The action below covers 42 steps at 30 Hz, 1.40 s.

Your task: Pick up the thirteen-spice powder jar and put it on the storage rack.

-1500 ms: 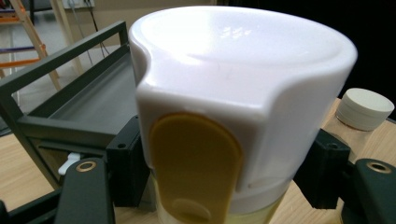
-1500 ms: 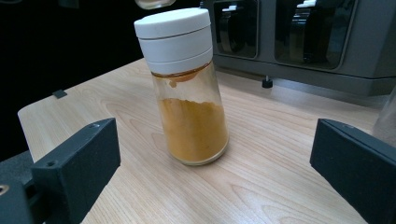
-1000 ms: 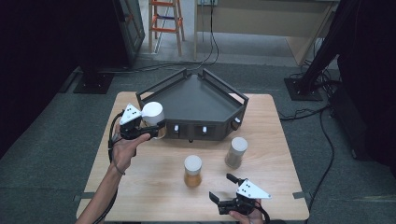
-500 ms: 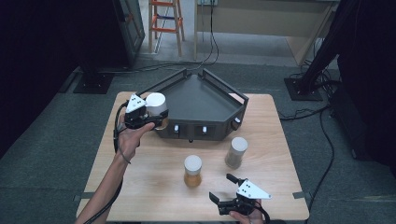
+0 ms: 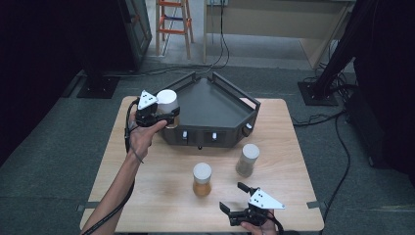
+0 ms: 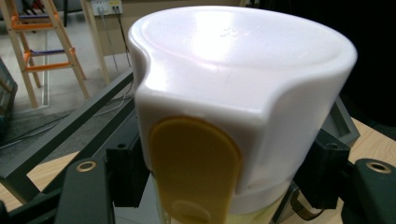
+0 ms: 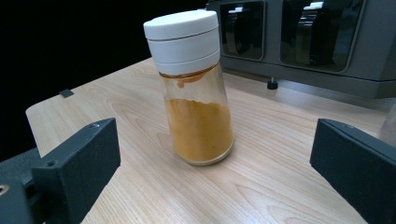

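Observation:
My left gripper point(image 5: 163, 117) is shut on a white-lidded spice jar point(image 5: 167, 101) with yellowish contents, held in the air at the left rim of the dark grey angular tray point(image 5: 215, 105). In the left gripper view the jar's lid point(image 6: 243, 93) looms large, with a black jaw against each side of the jar. An orange-powder jar point(image 5: 202, 179) stands mid-table; the right gripper view shows the orange-powder jar point(image 7: 196, 93) upright just ahead of my right gripper point(image 7: 217, 163). That right gripper point(image 5: 232, 196) rests open near the front edge, nothing between its jaws.
A third jar point(image 5: 248, 159) with pale brown contents stands right of the orange one. The tray's front wall point(image 7: 299, 32) has two dark recesses. Beyond the wooden table point(image 5: 147, 196) are an orange ladder point(image 5: 171, 24), floor cables and dark stands.
My left gripper has carried the white-lidded jar up, away from the person and to the right, reaching the tray's left rim. The right gripper has stayed put.

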Available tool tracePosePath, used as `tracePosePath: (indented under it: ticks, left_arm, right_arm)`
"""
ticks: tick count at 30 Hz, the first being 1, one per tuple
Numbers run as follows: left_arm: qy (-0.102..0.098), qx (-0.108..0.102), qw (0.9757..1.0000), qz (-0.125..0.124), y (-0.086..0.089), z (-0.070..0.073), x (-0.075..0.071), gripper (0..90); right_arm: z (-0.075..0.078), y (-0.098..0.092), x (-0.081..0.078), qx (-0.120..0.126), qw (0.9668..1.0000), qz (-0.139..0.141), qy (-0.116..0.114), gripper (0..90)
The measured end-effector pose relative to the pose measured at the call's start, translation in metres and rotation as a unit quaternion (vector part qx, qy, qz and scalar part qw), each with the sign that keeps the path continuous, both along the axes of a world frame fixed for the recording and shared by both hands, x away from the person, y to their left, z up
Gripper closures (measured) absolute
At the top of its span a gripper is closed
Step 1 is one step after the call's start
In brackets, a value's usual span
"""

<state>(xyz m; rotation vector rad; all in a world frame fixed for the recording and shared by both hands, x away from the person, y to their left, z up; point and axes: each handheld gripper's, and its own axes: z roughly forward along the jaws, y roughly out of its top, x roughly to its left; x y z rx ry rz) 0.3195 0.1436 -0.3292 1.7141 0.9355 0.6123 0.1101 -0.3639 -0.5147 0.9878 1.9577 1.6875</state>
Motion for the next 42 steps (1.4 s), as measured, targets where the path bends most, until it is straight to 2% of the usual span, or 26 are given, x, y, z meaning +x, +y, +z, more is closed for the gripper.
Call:
tracePosePath:
  ticks: [7, 12, 28, 31, 34, 42]
  left_arm:
    - [-0.002, 0.006, 0.9999, 0.009, -0.008, 0.003, 0.01, 30.5]
    - [-0.001, 0.002, 0.9998, 0.018, -0.01, 0.002, 0.015, 30.5]
    - [0.003, -0.003, 0.9991, 0.042, -0.013, -0.015, 0.033, 30.5]
    - [0.002, -0.011, 0.999, 0.044, -0.012, -0.018, 0.035, 30.5]
    - [0.0, -0.001, 0.9989, 0.047, -0.017, -0.02, 0.037, 30.5]
    - [0.003, -0.003, 0.9988, 0.048, -0.02, -0.025, 0.041, 30.5]
  right_arm:
    - [0.0, 0.001, 0.0, -0.001, 1.0, 0.004, 0.002, 1.5]
    - [0.0, 0.001, 0.0, 0.0, 1.0, 0.005, 0.002, 1.5]
    - [0.0, 0.0, 0.001, 0.003, 1.0, 0.008, 0.001, 1.5]
    - [0.0, 0.0, 0.001, 0.003, 1.0, 0.009, 0.001, 1.5]
    - [0.0, 0.0, 0.001, 0.003, 1.0, 0.009, 0.001, 1.5]
    - [0.0, 0.0, 0.0, 0.004, 0.9999, 0.01, 0.0, 1.5]
